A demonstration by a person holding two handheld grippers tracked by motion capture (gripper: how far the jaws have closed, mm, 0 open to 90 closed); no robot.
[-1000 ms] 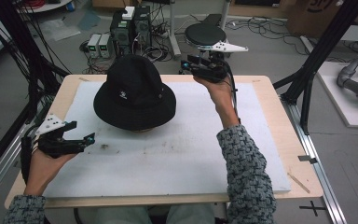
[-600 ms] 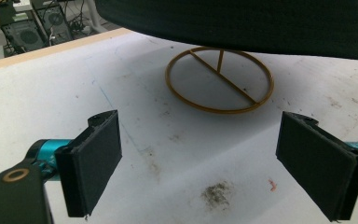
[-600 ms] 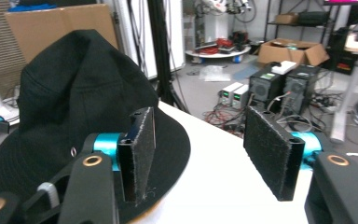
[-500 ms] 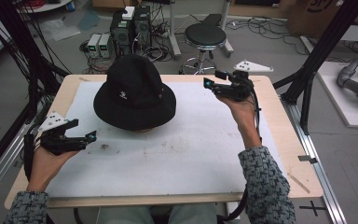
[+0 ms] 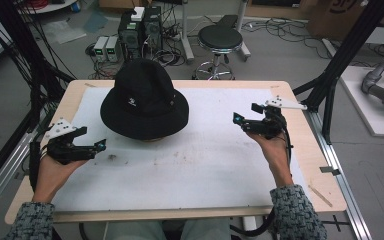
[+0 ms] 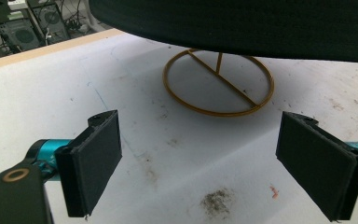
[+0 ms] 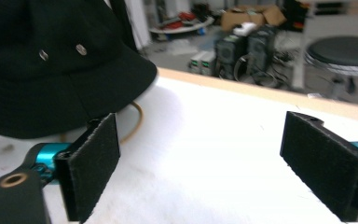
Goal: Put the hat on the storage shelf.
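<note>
The black hat sits on its gold ring stand at the far left-centre of the table. The right gripper, jaws just opened wide with nothing between them, and the left gripper, also open and empty, should approach the brim level from opposite sides, gripping fabric only, clear of the stand

My worktop is a pale wooden board with a white, smudged sheet spread over most of it. Between my two claws, toward the far edge, a gold wire stand rests on the sheet, its ring flat down. Just ahead of my left claw sits a dark stain.
</note>
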